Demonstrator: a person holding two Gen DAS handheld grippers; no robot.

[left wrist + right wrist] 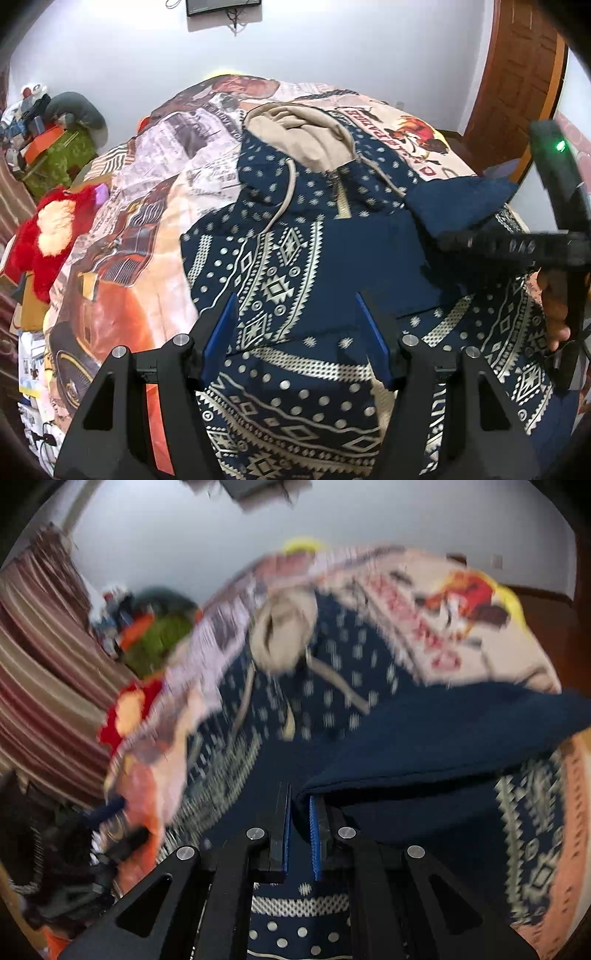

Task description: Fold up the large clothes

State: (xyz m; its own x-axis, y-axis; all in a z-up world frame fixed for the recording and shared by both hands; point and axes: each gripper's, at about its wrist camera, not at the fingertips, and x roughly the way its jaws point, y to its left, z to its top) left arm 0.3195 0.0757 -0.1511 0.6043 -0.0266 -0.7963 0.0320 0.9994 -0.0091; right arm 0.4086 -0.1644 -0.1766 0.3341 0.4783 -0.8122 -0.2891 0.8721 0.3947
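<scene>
We see the navy patterned hoodie [295, 258] lying lengthwise on the printed bedspread [140, 206], its beige-lined hood [295, 125] pointing at the far wall. Our left gripper [295, 325] hovers over it, jaws wide and empty. The blurred right view alone shows our right gripper [300, 812] pinching its plain navy sleeve [424, 731].

The right gripper [300, 797] had its blue-padded fingers [286, 834] pinched on a plain navy fold of the hoodie [424, 731], which draped rightward over the patterned body. The blurred hoodie lay on a printed bedspread [424, 602], its beige hood [284, 631] farthest away.
</scene>
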